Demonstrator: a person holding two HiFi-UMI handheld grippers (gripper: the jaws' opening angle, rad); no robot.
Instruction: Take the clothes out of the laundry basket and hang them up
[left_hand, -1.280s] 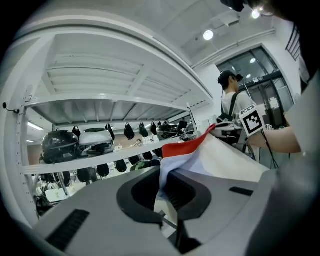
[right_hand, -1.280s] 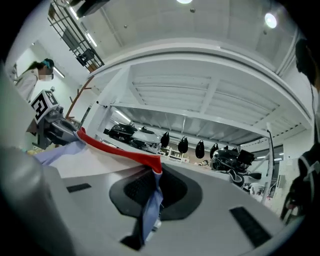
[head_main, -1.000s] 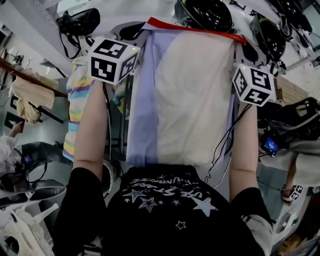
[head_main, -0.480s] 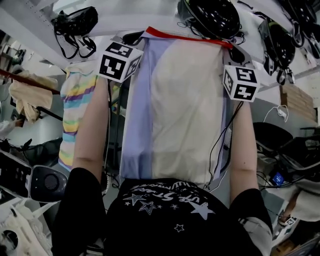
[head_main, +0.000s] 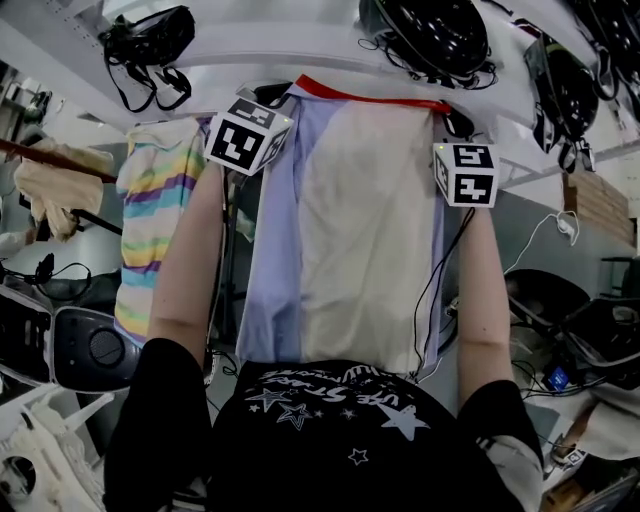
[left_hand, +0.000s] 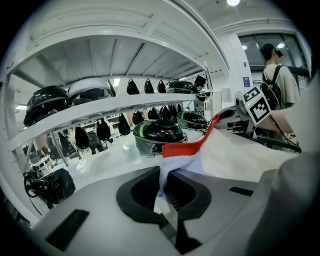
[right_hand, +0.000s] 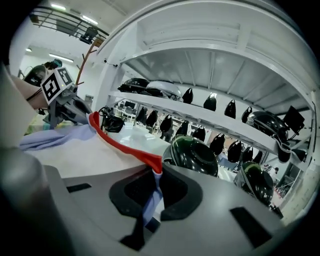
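Note:
I hold a garment (head_main: 350, 230) with lavender and cream panels and a red band (head_main: 375, 100) along its top, spread out in front of me. My left gripper (head_main: 285, 95) is shut on the garment's top left corner. In the left gripper view the cloth (left_hand: 220, 155) runs out from between the pads of that gripper (left_hand: 166, 182). My right gripper (head_main: 445, 110) is shut on the top right corner, and in the right gripper view the red band (right_hand: 125, 147) leads into the closed jaws of that gripper (right_hand: 152, 192). The garment's lower edge is hidden behind my chest.
A white shelf (head_main: 300, 45) with black helmets (head_main: 425, 30) stands just beyond the garment. A striped garment (head_main: 150, 230) hangs at the left, beside a cream cloth (head_main: 50, 190) on a dark rail. A black headset (head_main: 150, 40) hangs upper left. A person with a backpack (left_hand: 275, 75) stands far off.
Both grippers have sunk and moved away from the camera with the garment still stretched between them. They now look smaller and closer together. More of the helmet shelf shows.

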